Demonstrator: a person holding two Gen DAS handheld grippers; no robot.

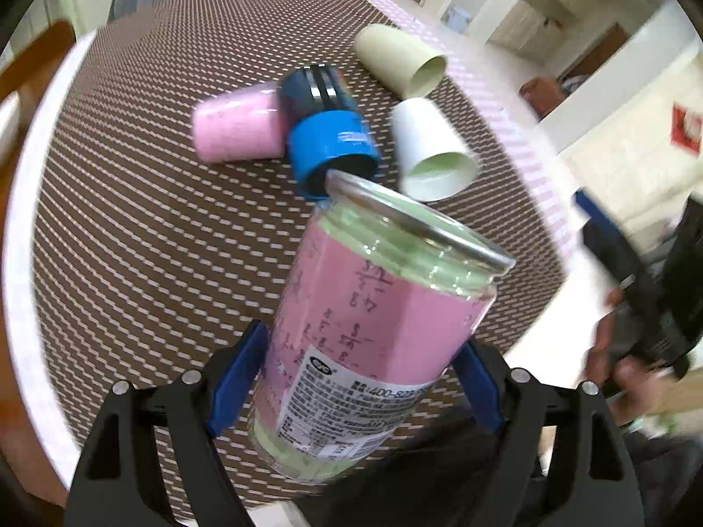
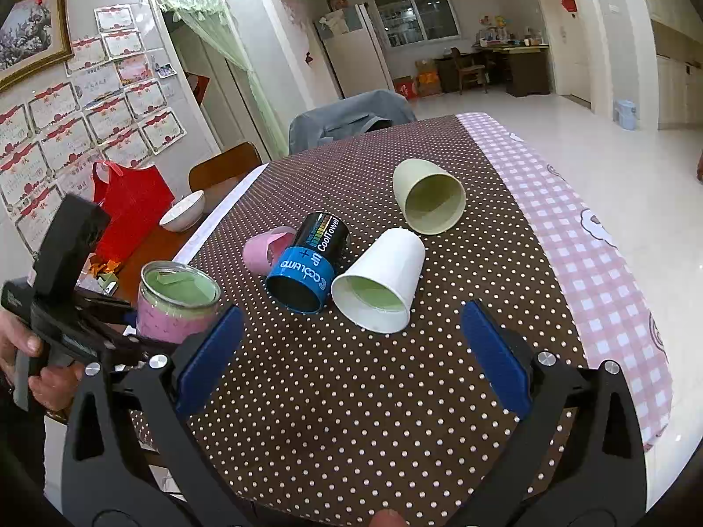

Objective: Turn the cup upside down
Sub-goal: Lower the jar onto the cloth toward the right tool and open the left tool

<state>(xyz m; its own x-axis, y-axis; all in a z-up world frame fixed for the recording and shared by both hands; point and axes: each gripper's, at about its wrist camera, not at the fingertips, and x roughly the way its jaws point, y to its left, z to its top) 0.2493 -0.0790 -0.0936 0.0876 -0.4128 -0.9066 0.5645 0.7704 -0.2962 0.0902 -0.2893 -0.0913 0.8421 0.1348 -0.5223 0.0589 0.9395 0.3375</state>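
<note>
The table [image 2: 395,395] carries a brown cloth with white dots [image 2: 360,417], and a pink checked cloth [image 2: 593,272] covers its right edge.

The right gripper [image 2: 349,351] hangs above the near part of the table. Its jaws stand wide open and its blue pads [image 2: 208,353] touch nothing.

The left gripper [image 1: 356,384] has its jaws closed on the clear jar-like cup [image 1: 373,329], with one blue pad on each side of the lower body. The cup is lifted off the table and tilted, its metal rim pointing away from the camera. In the right wrist view the same cup [image 2: 178,303] is at the left, near the table's edge, with its open mouth up. It has pink and green paper inside and a white label; I can read only "400-82", the rest is too small.

Four other cups lie on their sides in the middle of the table. The white paper cup [image 2: 382,281] is just beside the blue and black can [image 2: 307,263], which reads "CoolTowel". The pink cup [image 2: 263,250] lies behind this can, touching it. The pale green cup [image 2: 428,197] lies farther away.
</note>
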